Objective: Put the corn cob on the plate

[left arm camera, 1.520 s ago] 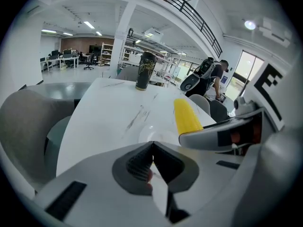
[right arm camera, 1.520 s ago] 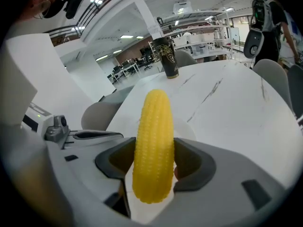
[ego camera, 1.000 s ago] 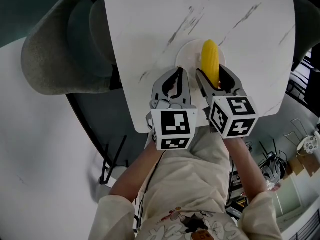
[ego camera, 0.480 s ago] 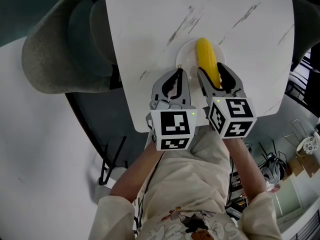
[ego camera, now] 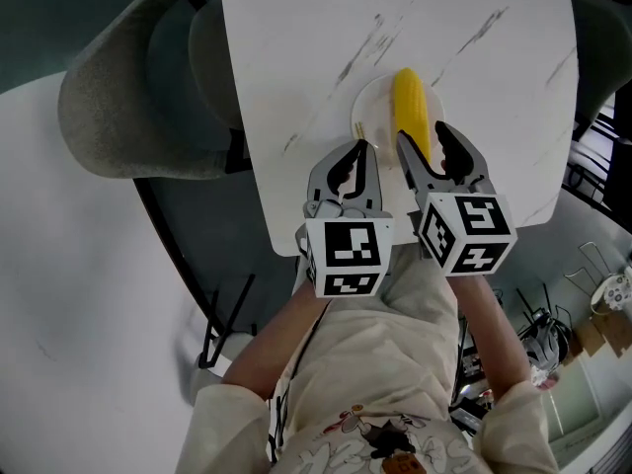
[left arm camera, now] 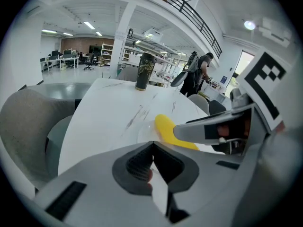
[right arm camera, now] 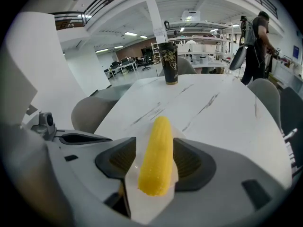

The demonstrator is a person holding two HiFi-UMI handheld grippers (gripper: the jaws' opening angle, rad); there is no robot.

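Note:
The yellow corn cob (ego camera: 410, 117) lies on a small white plate (ego camera: 368, 117) near the marble table's near edge. My right gripper (ego camera: 423, 141) is open, its jaws either side of the cob's near end with a small gap on each side. In the right gripper view the corn cob (right arm camera: 156, 157) lies lengthwise between the right gripper's (right arm camera: 156, 150) pads over the plate (right arm camera: 174, 174). My left gripper (ego camera: 357, 148) is shut and empty, just left of the plate. From the left gripper (left arm camera: 152, 145) view, the corn cob (left arm camera: 166, 129) shows behind the right jaw.
A dark tall cup (right arm camera: 169, 63) stands at the table's far side. A grey upholstered chair (ego camera: 138, 97) sits left of the white marble table (ego camera: 296, 57). The table's near edge runs just under both grippers. A person (right arm camera: 258, 32) stands far behind.
The cob's far end has swung slightly left and it sits lower on the plate. Both grippers have drawn back a little toward me.

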